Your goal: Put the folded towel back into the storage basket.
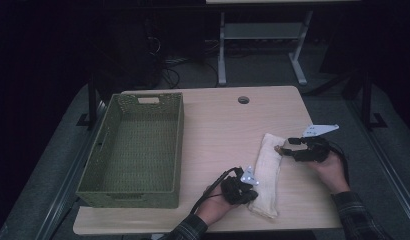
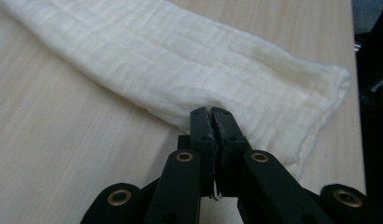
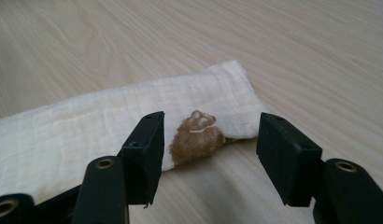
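Pinching the near edge of the folded cream muslin cloth (image 1: 267, 172), the left gripper (image 1: 251, 189) sits low in the middle of the high view, its jaws closed tight with a sliver of fabric caught between the pads, as the left gripper view shows (image 2: 213, 122). The cloth lies as a long strip on the pale wooden table (image 1: 213, 130), right of centre, running from the near edge up toward the right gripper (image 1: 283, 148). That one stands at the strip's far end with its jaws spread about halfway and nothing between them; in the right gripper view (image 3: 208, 140) they frame a small brown printed figure (image 3: 196, 136) on the cloth's corner. To do this well, I judge the right jaws should drop over that corner and bite all layers before either hand lifts, keeping the strip taut. One cloth, one green perforated rectangular basket (image 1: 134, 150) at the left, two grippers.
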`<state>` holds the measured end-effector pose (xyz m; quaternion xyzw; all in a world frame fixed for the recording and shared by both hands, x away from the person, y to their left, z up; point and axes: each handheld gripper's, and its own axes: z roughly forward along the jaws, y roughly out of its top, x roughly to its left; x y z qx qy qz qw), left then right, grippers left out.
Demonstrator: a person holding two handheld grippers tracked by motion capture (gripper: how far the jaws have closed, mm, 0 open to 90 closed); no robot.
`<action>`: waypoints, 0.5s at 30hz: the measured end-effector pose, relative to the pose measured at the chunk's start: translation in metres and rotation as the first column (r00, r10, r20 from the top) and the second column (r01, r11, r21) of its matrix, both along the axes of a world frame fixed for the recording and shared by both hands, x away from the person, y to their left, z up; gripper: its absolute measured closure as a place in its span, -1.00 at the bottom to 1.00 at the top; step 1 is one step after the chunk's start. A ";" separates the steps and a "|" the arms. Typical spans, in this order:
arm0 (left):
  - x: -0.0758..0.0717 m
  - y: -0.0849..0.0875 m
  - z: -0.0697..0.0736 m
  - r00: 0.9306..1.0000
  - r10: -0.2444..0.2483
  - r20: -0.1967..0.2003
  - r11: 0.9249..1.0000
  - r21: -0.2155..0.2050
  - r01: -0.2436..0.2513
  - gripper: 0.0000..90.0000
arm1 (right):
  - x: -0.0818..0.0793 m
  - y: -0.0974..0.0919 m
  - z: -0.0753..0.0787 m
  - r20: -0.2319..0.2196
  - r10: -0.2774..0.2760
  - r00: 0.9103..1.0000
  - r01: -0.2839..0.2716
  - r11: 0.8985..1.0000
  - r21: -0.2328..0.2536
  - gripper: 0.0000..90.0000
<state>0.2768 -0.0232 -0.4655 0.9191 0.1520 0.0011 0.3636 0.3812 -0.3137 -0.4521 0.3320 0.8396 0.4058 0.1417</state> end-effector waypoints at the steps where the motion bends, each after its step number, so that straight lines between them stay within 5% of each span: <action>1: -0.001 -0.002 0.000 1.000 -0.004 -0.005 1.000 -0.007 0.004 0.94 | 0.000 0.000 0.000 0.004 0.005 1.000 -0.005 1.000 -0.001 -0.08; 8: -0.003 -0.010 0.002 0.999 -0.054 0.002 0.998 -0.018 0.054 0.77 | 0.001 0.001 -0.002 0.003 0.009 1.000 -0.009 1.000 0.002 -0.08; 15: 0.013 -0.008 0.019 0.994 -0.102 0.041 0.992 -0.068 0.104 0.17 | 0.000 0.001 -0.001 0.005 0.009 1.000 -0.009 1.000 0.005 -0.08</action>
